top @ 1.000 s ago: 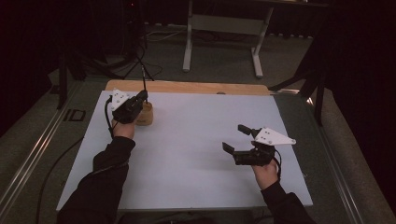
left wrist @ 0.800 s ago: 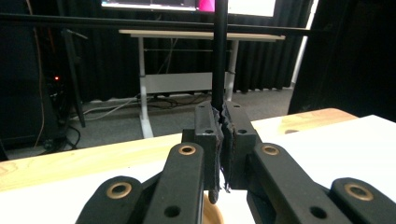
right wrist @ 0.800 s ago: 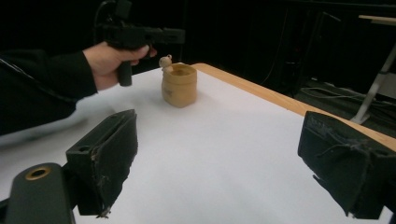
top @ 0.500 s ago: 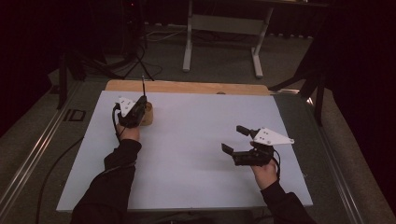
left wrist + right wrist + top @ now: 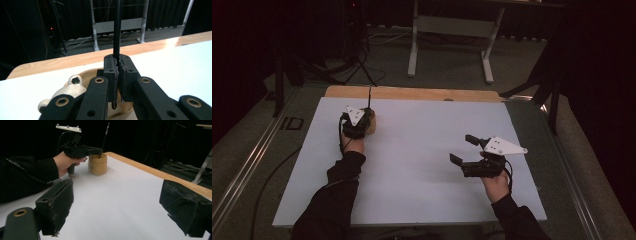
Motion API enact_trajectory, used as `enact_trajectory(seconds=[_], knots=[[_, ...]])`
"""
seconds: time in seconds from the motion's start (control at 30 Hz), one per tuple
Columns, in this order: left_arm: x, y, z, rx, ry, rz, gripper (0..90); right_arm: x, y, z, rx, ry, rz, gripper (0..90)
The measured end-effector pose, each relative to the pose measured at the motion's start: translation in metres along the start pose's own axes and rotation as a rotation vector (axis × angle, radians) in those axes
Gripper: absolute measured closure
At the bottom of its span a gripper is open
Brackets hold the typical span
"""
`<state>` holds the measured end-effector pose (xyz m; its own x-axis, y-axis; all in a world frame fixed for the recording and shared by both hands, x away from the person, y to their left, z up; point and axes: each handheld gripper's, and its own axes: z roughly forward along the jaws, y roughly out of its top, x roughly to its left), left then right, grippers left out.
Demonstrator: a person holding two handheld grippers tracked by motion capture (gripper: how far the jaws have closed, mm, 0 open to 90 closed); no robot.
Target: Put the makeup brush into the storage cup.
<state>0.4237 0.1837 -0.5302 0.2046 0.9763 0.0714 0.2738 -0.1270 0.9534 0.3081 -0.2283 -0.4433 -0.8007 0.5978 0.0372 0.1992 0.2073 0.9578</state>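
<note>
Looks like a lab or recording studio setup rather than anyone's home. Black curtains (image 5: 162, 12) hang all around, a plain white table (image 5: 422, 165) with a wood edge sits on grey carpet (image 5: 447, 70), there's a metal stand (image 5: 449, 30) behind it, cables (image 5: 82, 41) across the floor and a little red light (image 5: 51, 28) glowing on some gear.

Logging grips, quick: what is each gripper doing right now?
Left gripper: shut on the thin black rod, over the tan cup.
Right gripper: open, holding nothing.
</note>
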Motion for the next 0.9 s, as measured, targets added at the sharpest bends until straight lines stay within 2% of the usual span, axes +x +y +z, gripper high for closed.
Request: enact_trajectory(seconds=[0.2, 0.27, 0.4, 0.47, 0.53, 0.57, 0.6, 0.63, 0.67, 0.7, 0.73, 0.8, 0.9], knots=[[-0.001, 0.000, 0.001, 0.027, 0.012, 0.010, 85.8, -0.001, 0.000, 0.000, 0.001, -0.002, 0.006, 12.1], [-0.002, -0.001, 0.002, 0.037, 0.018, 0.026, 85.7, -0.001, 0.000, -0.001, 0.001, -0.003, 0.005, 12.1], [-0.003, -0.002, 0.003, 0.050, 0.010, 0.034, 85.1, -0.001, 0.000, -0.001, 0.003, -0.002, 0.006, 12.1], [-0.004, -0.001, 0.004, 0.064, 0.006, 0.039, 81.3, -0.001, 0.000, -0.001, 0.002, -0.001, 0.006, 12.0], [-0.005, 0.001, 0.004, 0.075, 0.009, 0.033, 72.0, -0.002, 0.000, -0.001, 0.002, -0.001, 0.005, 12.1], [-0.006, 0.002, 0.003, 0.079, 0.014, 0.035, 70.9, -0.002, 0.000, -0.001, 0.000, -0.002, 0.004, 12.1], [-0.007, 0.003, 0.002, 0.074, 0.036, 0.058, 69.5, -0.002, 0.000, -0.001, -0.001, -0.002, 0.006, 12.1], [-0.006, 0.005, 0.000, 0.056, 0.012, 0.060, 63.7, -0.003, 0.000, -0.001, -0.003, -0.002, 0.009, 12.0], [-0.009, 0.008, 0.002, 0.083, -0.007, 0.063, 50.0, -0.003, 0.001, -0.001, -0.003, -0.003, 0.009, 12.1], [-0.011, 0.010, 0.002, 0.098, -0.015, 0.085, 40.7, -0.003, 0.001, -0.002, -0.006, -0.002, 0.010, 12.1], [-0.016, 0.012, 0.001, 0.098, -0.024, 0.128, 37.2, -0.003, 0.001, -0.002, -0.007, -0.001, 0.012, 12.1], [-0.021, 0.015, -0.002, 0.081, -0.023, 0.160, 33.9, -0.004, 0.001, -0.002, -0.007, -0.005, 0.013, 12.1], [-0.026, 0.022, -0.006, 0.062, -0.042, 0.164, 28.7, -0.004, 0.002, -0.003, -0.010, -0.008, 0.014, 12.1]])
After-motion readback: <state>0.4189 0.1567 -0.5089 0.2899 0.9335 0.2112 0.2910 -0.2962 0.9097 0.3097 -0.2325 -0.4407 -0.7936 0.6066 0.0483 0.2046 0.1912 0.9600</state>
